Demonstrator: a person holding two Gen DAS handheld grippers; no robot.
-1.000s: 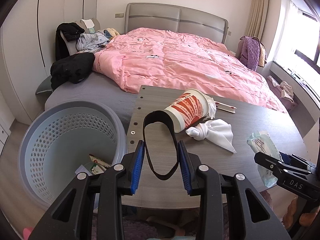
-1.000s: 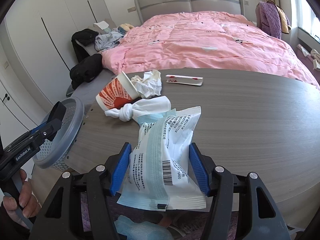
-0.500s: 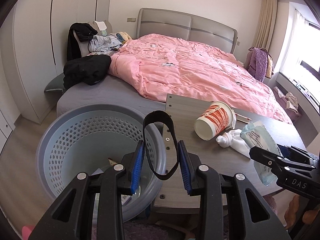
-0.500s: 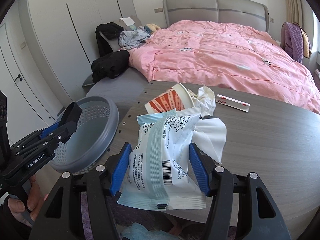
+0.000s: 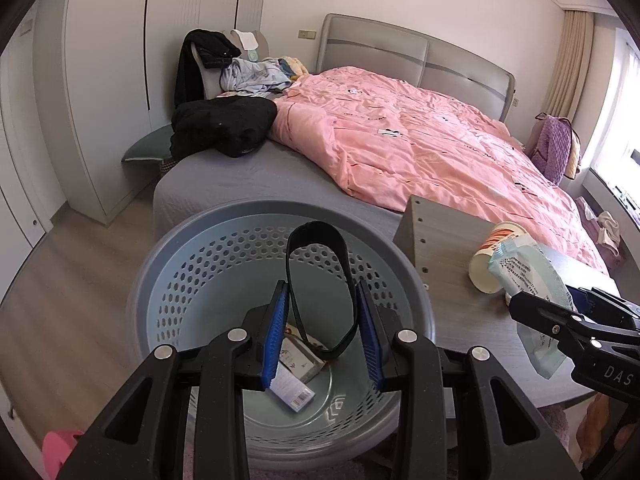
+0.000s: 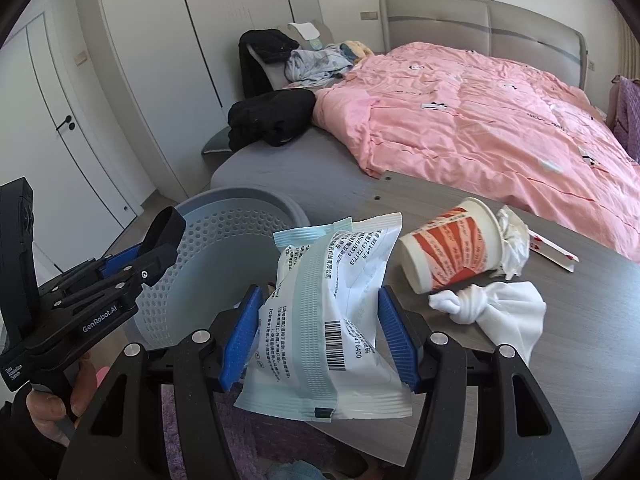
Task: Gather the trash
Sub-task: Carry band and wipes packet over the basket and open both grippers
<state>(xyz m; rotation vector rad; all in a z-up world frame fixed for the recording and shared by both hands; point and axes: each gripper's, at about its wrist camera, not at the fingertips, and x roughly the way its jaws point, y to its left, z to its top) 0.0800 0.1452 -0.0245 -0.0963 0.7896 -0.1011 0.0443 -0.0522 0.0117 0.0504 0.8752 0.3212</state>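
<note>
Over the round blue-grey basket (image 5: 168,280), the left gripper (image 5: 323,332) hangs with a black band (image 5: 318,292) pinched between its 2 blue pads (image 5: 276,336). The band stands up as an open loop, its lower end caught between the pads and its upper end rising past the fingertips above the basket's perforated wall. Below it, on the basket floor, lie a few flat printed packets (image 5: 294,380). The right wrist view shows this same gripper (image 6: 132,256) from the side, poised at the basket's near rim (image 6: 248,196), with the person's hand (image 6: 52,404) wrapped around its grip.

Just right of the basket, at the edge of the grey wooden table (image 6: 580,360), the right gripper (image 6: 320,340) is clamped on a white and pale-blue plastic wrapper (image 6: 328,308) printed with text and a barcode. Its jaws stand fairly wide apart, the 2 pads pressing into the wrapper's sides, and the wrapper is held clear of the tabletop, upright between the fingers. From the left wrist view the wrapper (image 5: 528,272) sits beyond the basket's rim, over the table.

On the table behind the wrapper lies a red-and-white paper cup (image 6: 452,252) on its side, crumpled tissue (image 6: 512,240) at its mouth. A knotted white cloth (image 6: 496,312) lies just in front of the cup, and a small card (image 6: 554,252) beyond it.
</note>
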